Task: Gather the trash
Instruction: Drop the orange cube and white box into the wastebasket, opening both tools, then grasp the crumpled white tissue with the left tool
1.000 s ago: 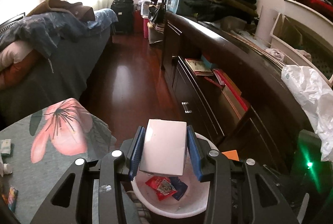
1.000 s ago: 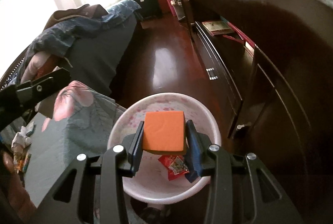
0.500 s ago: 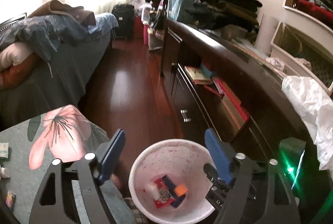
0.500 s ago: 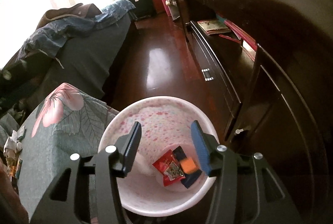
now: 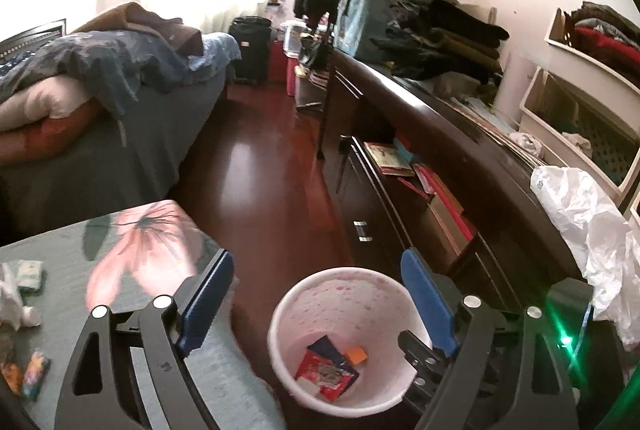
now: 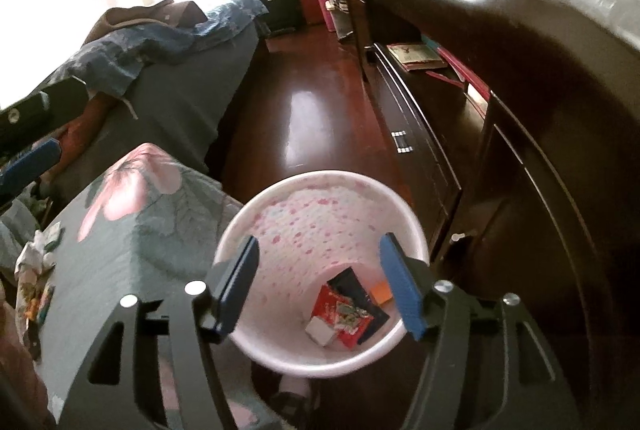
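Hovering above the white bin [image 5: 340, 342], left gripper [image 5: 316, 306] and right gripper [image 6: 320, 286], each with 2 blue fingers [image 6: 398, 286] spread wide, gripping nothing. Down between the fingers, at the bin's bottom: red wrapper [image 6: 343, 316], orange block [image 6: 380, 292], white box [image 6: 320, 331]. Left of the fingers, floral cloth [image 5: 132, 250] with small scraps [image 5: 28, 272].

One bin [image 6: 416, 230], one red wrapper [image 6: 344, 318], one orange block [image 6: 382, 292], one white box [image 6: 320, 330]
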